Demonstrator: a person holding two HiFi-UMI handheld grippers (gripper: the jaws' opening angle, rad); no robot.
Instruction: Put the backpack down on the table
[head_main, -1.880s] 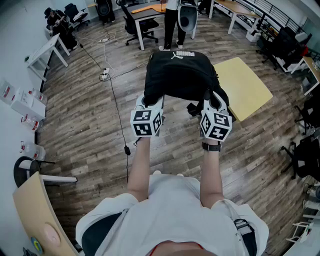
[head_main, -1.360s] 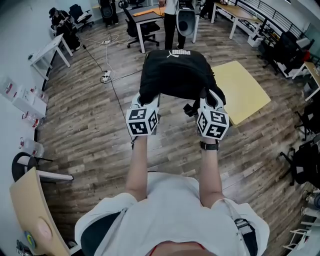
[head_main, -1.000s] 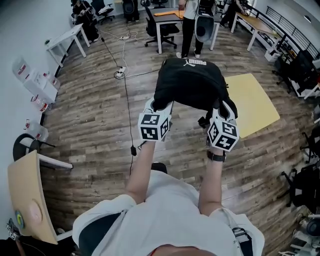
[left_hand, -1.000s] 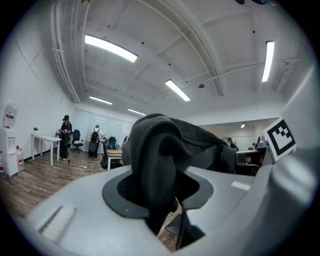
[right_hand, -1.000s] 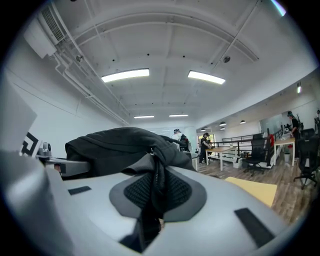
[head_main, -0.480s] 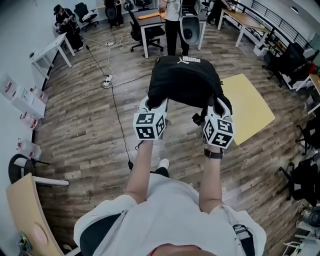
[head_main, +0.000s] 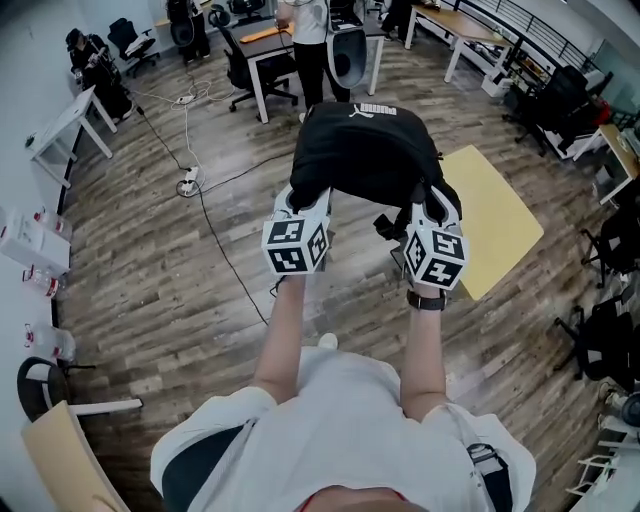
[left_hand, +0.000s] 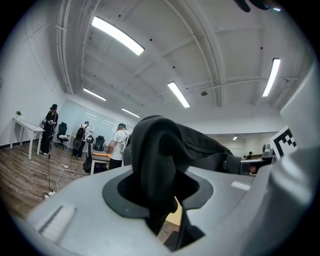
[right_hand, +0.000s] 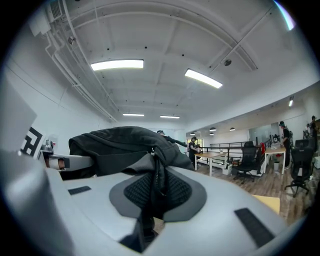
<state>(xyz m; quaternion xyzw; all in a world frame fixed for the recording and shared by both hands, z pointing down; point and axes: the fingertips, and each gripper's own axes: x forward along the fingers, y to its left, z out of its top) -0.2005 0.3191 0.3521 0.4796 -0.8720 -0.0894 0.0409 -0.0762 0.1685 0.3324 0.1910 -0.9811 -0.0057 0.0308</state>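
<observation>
A black backpack (head_main: 365, 150) hangs in the air above the wooden floor, held out level in front of me by both grippers. My left gripper (head_main: 303, 197) is shut on a thick fold of the backpack's black fabric (left_hand: 156, 165) at its near left edge. My right gripper (head_main: 428, 196) is shut on the backpack's near right edge, where a zipper seam (right_hand: 156, 185) runs between the jaws. The yellow table (head_main: 492, 215) lies low to the right, just beyond the bag's right side.
A person (head_main: 308, 30) stands at a desk (head_main: 262, 40) straight ahead, with office chairs around it. A black cable (head_main: 215, 245) runs across the floor on the left. A white table (head_main: 62, 122) stands far left, and desks and chairs line the right side.
The floor and furniture have slid through the head view as I walk with the backpack. Both grippers keep the same hold, and the yellow table stays to the right.
</observation>
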